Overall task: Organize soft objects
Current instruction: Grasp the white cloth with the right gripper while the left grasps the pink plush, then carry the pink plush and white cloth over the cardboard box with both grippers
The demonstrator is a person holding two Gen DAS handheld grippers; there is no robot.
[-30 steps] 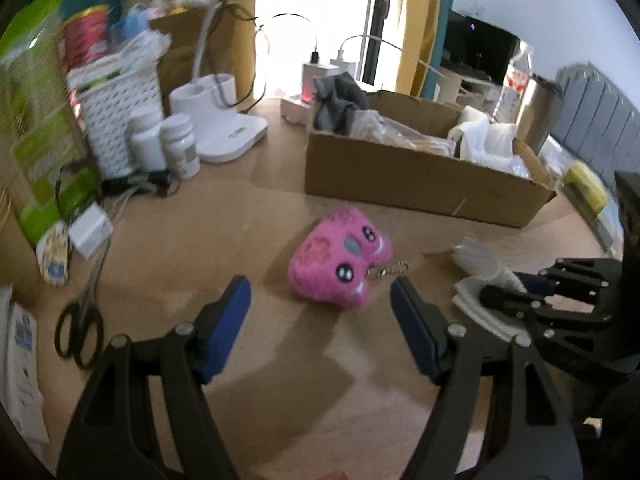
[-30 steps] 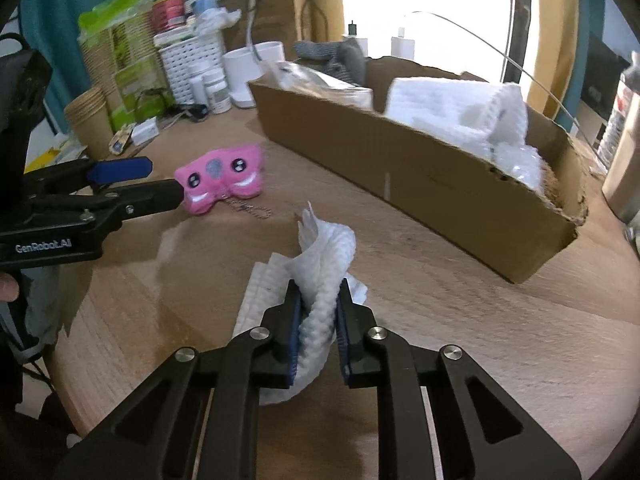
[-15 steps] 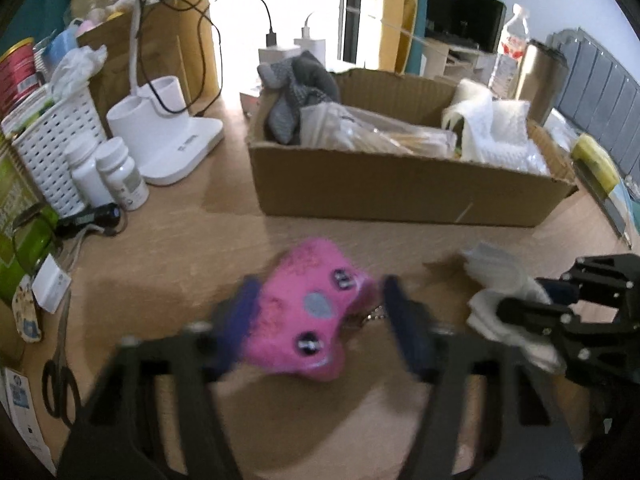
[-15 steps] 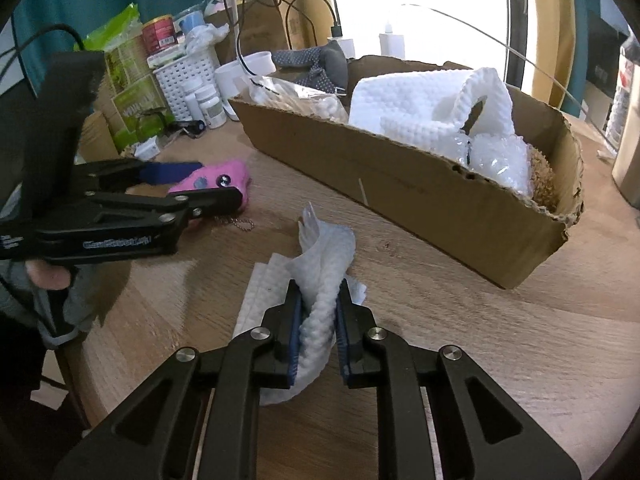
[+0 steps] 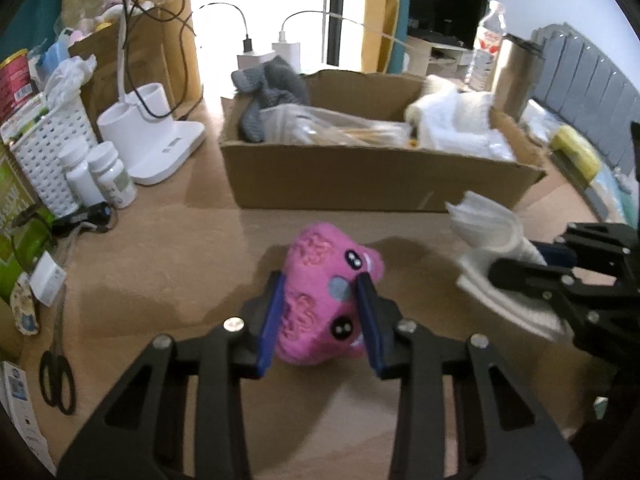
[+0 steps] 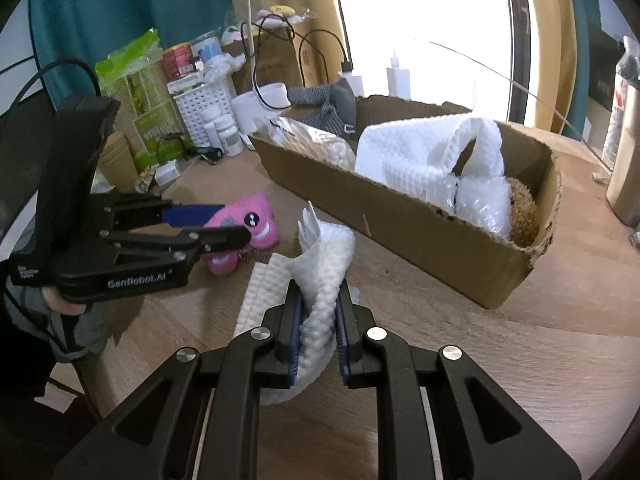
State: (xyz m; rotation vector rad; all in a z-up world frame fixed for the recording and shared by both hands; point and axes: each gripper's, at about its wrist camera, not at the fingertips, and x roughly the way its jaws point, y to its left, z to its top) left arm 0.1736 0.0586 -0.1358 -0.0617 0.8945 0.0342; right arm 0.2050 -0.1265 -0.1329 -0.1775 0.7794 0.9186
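1. Clamping down, the left gripper [image 5: 320, 312] had its blue pads pressed against both sides of the pink plush toy [image 5: 320, 292], which sat on the wooden table [image 5: 160, 264] just in front of the cardboard box [image 5: 360, 176].
2. The right gripper [image 6: 318, 328] was pinched tight on a white textured cloth [image 6: 324, 276], its folded top sticking up above the fingers and the rest trailing onto the table.
3. Inside the box lay a white towel [image 6: 420, 148], bubble wrap [image 6: 472, 200] and a grey knitted piece [image 5: 272, 88].
4. Scissors [image 5: 58, 376] rested near the table's left edge.
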